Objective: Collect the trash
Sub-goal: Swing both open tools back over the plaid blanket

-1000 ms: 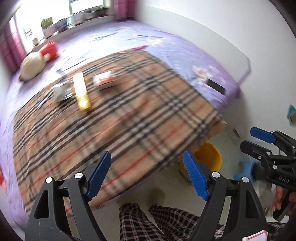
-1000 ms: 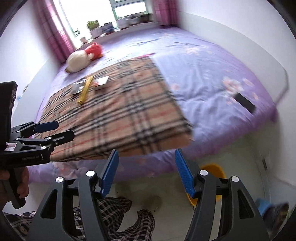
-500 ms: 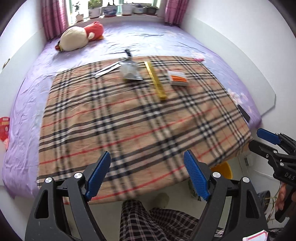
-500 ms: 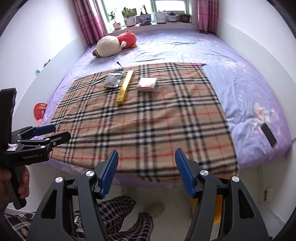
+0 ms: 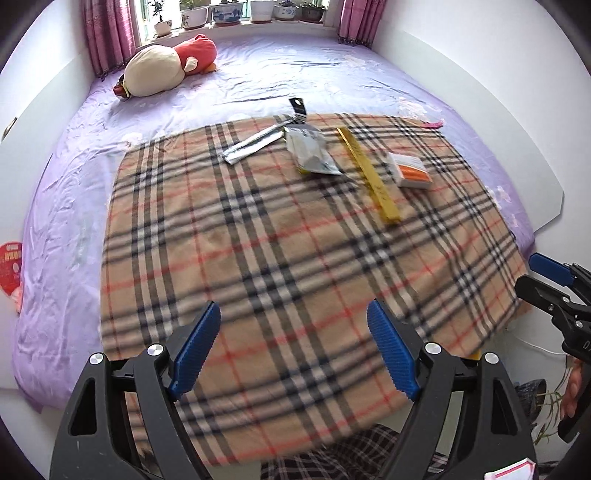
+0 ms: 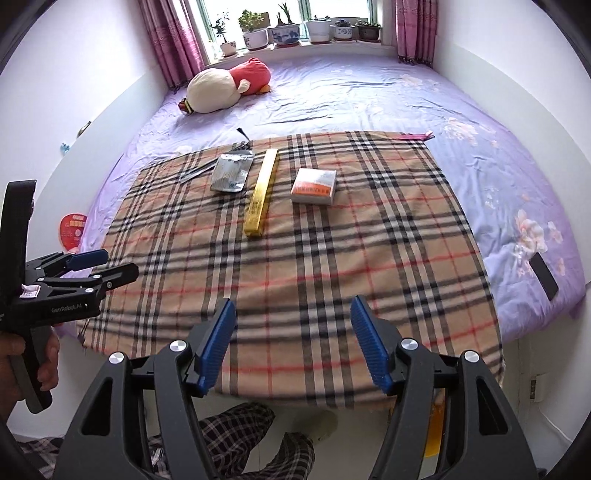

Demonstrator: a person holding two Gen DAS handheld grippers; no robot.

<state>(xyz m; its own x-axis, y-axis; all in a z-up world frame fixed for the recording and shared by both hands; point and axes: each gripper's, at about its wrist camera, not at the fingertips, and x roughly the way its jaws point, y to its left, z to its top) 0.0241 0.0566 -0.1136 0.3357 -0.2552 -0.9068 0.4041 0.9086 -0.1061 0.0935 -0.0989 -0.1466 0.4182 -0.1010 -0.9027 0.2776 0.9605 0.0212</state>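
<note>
Trash lies at the far side of a plaid blanket (image 5: 295, 258) (image 6: 303, 266) on the bed: a long yellow box (image 5: 369, 173) (image 6: 262, 192), a white and orange box (image 5: 412, 171) (image 6: 314, 186), a silver pouch (image 5: 312, 153) (image 6: 231, 171) and silver strips (image 5: 253, 144) (image 6: 195, 171). My left gripper (image 5: 293, 350) hangs open over the blanket's near edge, nothing between its blue pads. My right gripper (image 6: 293, 345) is open and empty too, near the same edge. Each gripper shows at the side of the other's view (image 5: 546, 280) (image 6: 99, 266).
A plush toy (image 5: 166, 64) (image 6: 225, 86) lies near the window with potted plants (image 6: 288, 29). A dark phone (image 6: 543, 277) rests on the purple sheet at right. A red fan (image 6: 74, 230) sits by the left wall. Plaid-trousered legs (image 6: 236, 443) stand below.
Both views have swung from the bed's right corner and the floor with a yellow bin to face the bed squarely. Both grippers stayed open and empty.
</note>
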